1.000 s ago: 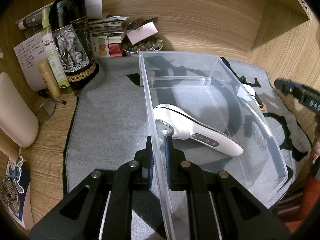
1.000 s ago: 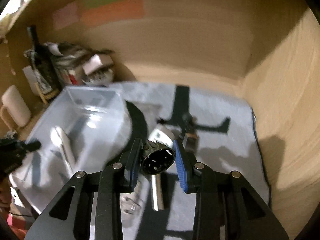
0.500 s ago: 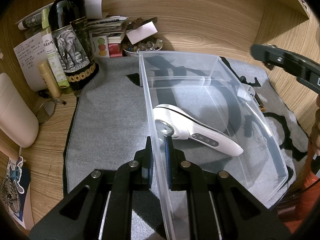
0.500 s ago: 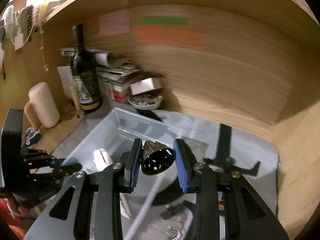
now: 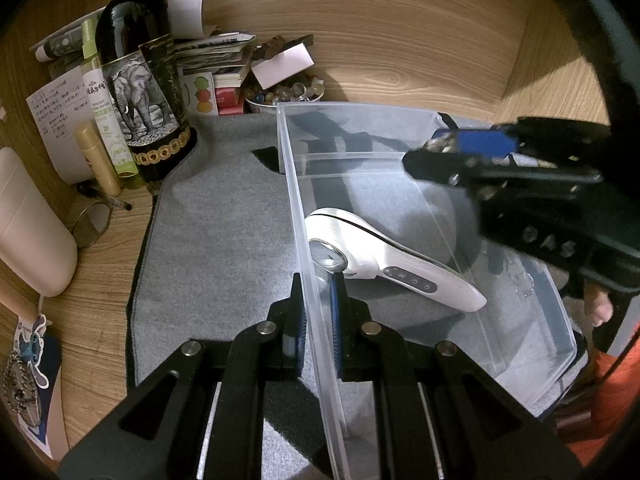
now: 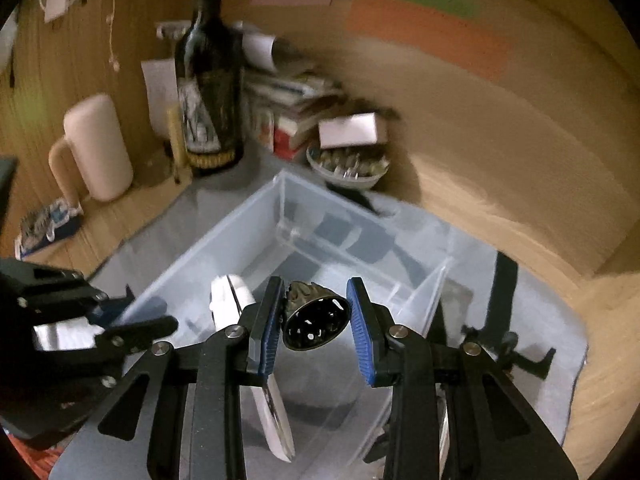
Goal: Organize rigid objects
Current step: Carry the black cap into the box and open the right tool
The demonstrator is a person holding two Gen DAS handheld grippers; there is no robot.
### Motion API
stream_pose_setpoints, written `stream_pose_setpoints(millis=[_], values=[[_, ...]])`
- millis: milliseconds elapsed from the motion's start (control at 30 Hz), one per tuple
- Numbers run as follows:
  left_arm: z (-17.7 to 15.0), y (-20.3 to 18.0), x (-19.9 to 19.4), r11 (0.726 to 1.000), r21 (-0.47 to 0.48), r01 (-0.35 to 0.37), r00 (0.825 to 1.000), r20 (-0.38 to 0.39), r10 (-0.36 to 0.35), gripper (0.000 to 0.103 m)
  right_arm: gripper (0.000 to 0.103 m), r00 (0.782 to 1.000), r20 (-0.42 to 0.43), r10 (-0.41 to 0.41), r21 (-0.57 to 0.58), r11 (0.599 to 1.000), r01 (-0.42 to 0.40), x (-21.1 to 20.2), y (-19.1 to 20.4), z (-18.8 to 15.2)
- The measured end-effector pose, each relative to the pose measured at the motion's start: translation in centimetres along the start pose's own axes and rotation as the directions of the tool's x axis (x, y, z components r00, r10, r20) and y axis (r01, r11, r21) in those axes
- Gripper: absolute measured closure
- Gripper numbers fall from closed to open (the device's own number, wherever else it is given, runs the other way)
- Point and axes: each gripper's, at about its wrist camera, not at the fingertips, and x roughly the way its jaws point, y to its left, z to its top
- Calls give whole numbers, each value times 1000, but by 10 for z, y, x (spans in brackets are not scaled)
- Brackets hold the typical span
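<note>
Between the right gripper's jaws sits a small perforated metal cup, rigid, light, likely slippery, above the clear bin; left gripper pinches the bin's wall.

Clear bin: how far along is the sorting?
Done: the white handheld device already lies in the clear bin. In hand: the left gripper is clamped on the bin's near wall, and the right gripper holds a dark perforated metal piece above the bin. Left: release it inside. Other loose items are too blurred to name.
</note>
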Motion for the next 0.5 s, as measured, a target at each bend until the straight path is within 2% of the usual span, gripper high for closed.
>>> stream_pose_setpoints(millis=[200,333,433,500], values=[[0,-1,0,1000,0,-1,1000,0,1,93,73,998,-66,-5,18,1000,6,17,-7,-4],[0,-1,0,1000,0,-2,1000,0,2,93,73,997,-77,1,37,999,2,17,-11,-5],[0,-1,0,1000,-1,0,1000,-1,0,93,62,997,-71,6,41,999,-3,15,-11,-4],[0,-1,0,1000,0,-2,1000,0,2,93,59,999,-54,1,39,999,1,11,-10,-2]])
